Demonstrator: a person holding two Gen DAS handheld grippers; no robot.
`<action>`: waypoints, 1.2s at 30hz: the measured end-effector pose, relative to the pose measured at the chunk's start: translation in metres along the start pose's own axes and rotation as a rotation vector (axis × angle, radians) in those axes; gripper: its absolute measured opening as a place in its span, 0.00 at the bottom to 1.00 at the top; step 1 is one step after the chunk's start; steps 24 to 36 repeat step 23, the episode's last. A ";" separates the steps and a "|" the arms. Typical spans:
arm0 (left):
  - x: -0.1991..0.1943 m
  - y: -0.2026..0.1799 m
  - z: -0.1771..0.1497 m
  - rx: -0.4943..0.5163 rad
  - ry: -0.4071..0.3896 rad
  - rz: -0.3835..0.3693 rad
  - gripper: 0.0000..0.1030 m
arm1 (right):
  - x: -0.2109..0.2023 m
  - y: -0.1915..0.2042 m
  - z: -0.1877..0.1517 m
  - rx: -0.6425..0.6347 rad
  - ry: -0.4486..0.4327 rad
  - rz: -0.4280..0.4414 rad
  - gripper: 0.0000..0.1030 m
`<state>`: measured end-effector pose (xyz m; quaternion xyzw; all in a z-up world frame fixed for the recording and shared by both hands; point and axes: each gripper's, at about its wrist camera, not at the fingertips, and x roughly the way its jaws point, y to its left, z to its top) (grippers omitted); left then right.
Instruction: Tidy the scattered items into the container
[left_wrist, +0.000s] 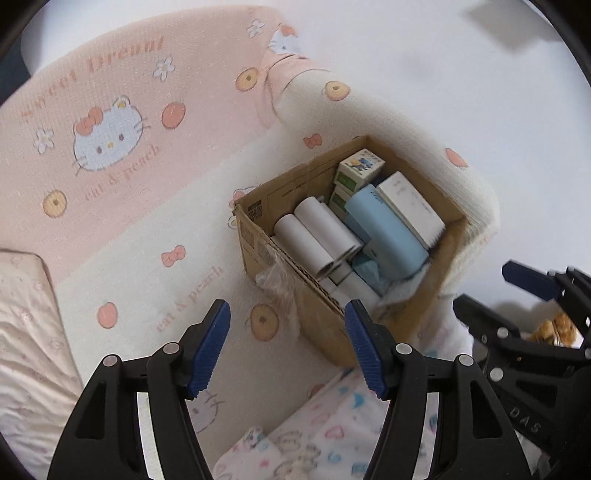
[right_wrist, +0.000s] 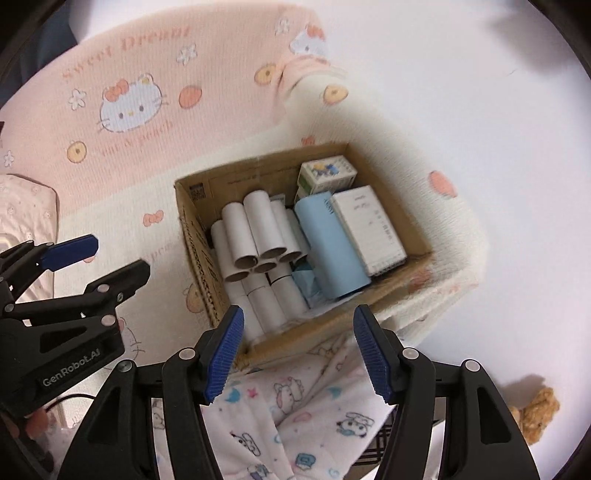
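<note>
A cardboard box (left_wrist: 295, 184) (right_wrist: 258, 171) stands on a pink and cream cat-print blanket (left_wrist: 129, 229) (right_wrist: 122, 192). Inside lie several white paper tubes (left_wrist: 314, 236) (right_wrist: 258, 229), a light blue roll (left_wrist: 388, 236) (right_wrist: 328, 243), a flat white box (left_wrist: 410, 206) (right_wrist: 369, 229) and small green-and-white cartons (left_wrist: 360, 166) (right_wrist: 327, 171). My left gripper (left_wrist: 288, 314) (right_wrist: 122, 254) hangs above the box's near left corner, open and empty. My right gripper (right_wrist: 300, 317) (left_wrist: 480, 284) hovers over the box's near edge, jaws wide apart with nothing between them.
A white quilt with cartoon prints (left_wrist: 314, 424) (right_wrist: 295, 406) lies just in front of the box. A pale pillow (left_wrist: 26, 332) is at the left. A brown plush toy (right_wrist: 535, 410) (left_wrist: 557, 325) sits at the lower right. Crumpled clear plastic (left_wrist: 273, 277) clings to the box corner.
</note>
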<state>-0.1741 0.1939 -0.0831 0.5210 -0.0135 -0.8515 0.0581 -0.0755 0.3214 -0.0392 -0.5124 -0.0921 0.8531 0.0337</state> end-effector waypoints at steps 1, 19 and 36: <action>-0.008 -0.001 0.000 0.003 -0.007 0.000 0.69 | -0.008 0.000 -0.001 0.001 -0.011 0.005 0.58; -0.066 -0.021 0.019 0.030 -0.055 0.081 0.70 | -0.079 -0.003 0.006 -0.020 -0.161 -0.026 0.65; -0.060 -0.027 0.019 0.041 -0.033 0.096 0.70 | -0.073 -0.007 0.004 -0.006 -0.144 -0.023 0.65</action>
